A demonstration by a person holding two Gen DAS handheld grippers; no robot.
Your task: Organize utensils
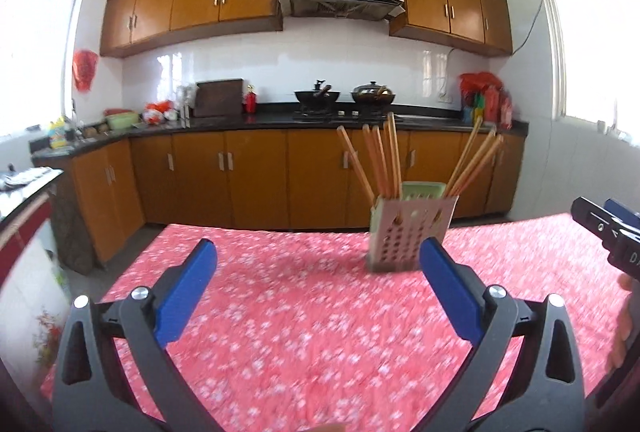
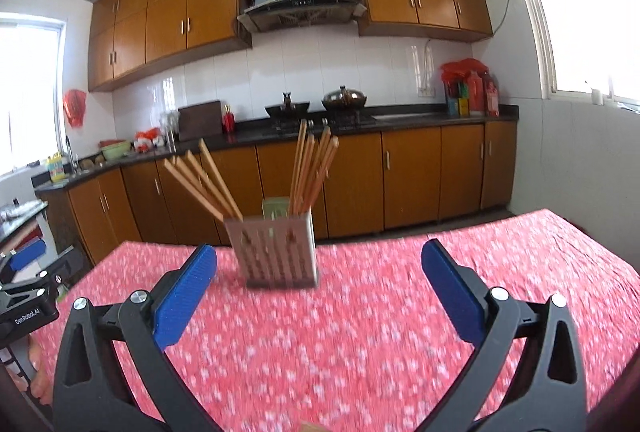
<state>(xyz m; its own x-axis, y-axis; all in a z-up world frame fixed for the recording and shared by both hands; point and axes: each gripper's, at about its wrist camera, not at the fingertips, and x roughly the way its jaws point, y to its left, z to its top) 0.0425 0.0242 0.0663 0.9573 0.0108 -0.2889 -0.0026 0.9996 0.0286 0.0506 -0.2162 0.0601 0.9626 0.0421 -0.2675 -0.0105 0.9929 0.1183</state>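
Note:
A perforated beige utensil holder [image 1: 412, 234] stands upright on the table with the red floral cloth [image 1: 312, 332]. Several wooden chopsticks [image 1: 380, 160] stick out of it in two bunches, one leaning left and one leaning right. In the right wrist view the holder [image 2: 278, 250] and chopsticks [image 2: 308, 168] stand ahead, slightly left of centre. My left gripper [image 1: 320, 252] is open and empty, short of the holder, which sits by its right finger. My right gripper [image 2: 320, 256] is open and empty, with the holder between and beyond its fingers.
The right gripper's body [image 1: 608, 232] shows at the right edge of the left view, and the left gripper [image 2: 28, 296] at the left edge of the right view. Kitchen cabinets and a black counter [image 1: 280, 118] with woks [image 1: 318, 95] lie beyond the table's far edge.

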